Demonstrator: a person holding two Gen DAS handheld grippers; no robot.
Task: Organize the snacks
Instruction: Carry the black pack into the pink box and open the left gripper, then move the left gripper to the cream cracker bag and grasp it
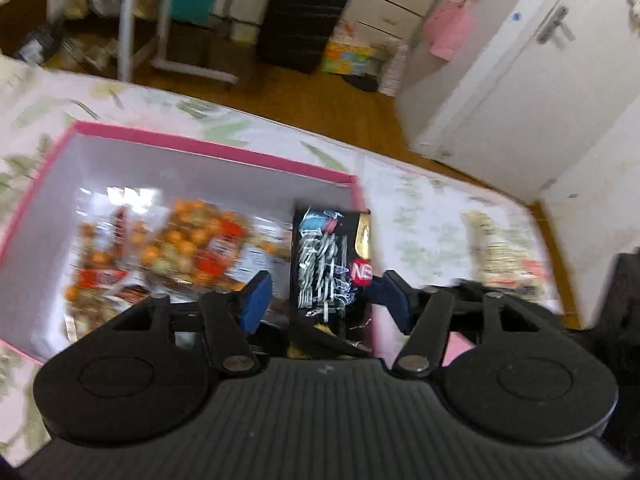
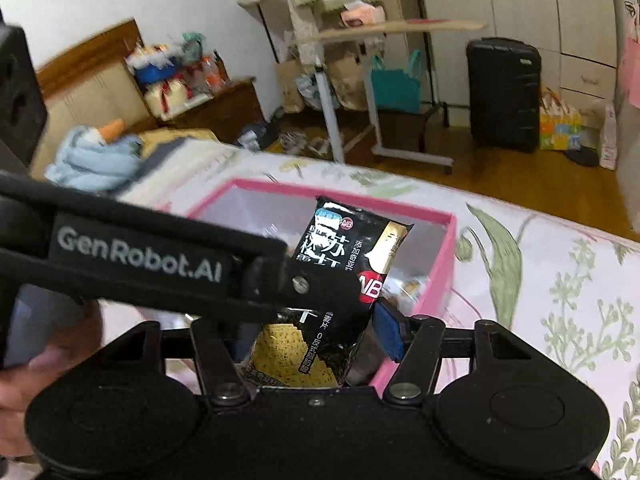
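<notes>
Your left gripper [image 1: 320, 296] straddles the black cracker pack [image 1: 330, 264], pads apart from it, not gripping. Your right gripper [image 2: 320, 320] clamps that pack, above the pink box [image 1: 208, 148] holding orange snack bags [image 1: 176, 252].

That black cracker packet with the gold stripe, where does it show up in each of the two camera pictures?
Left wrist view: the black cracker packet stands upright at lower centre, between the blue pads, by the pink box's right wall.
Right wrist view: it sits at centre, tilted, partly behind the other gripper's black arm, over the box's near right corner.
Shared landmark: the black suitcase on the wooden floor, in both views.
</notes>
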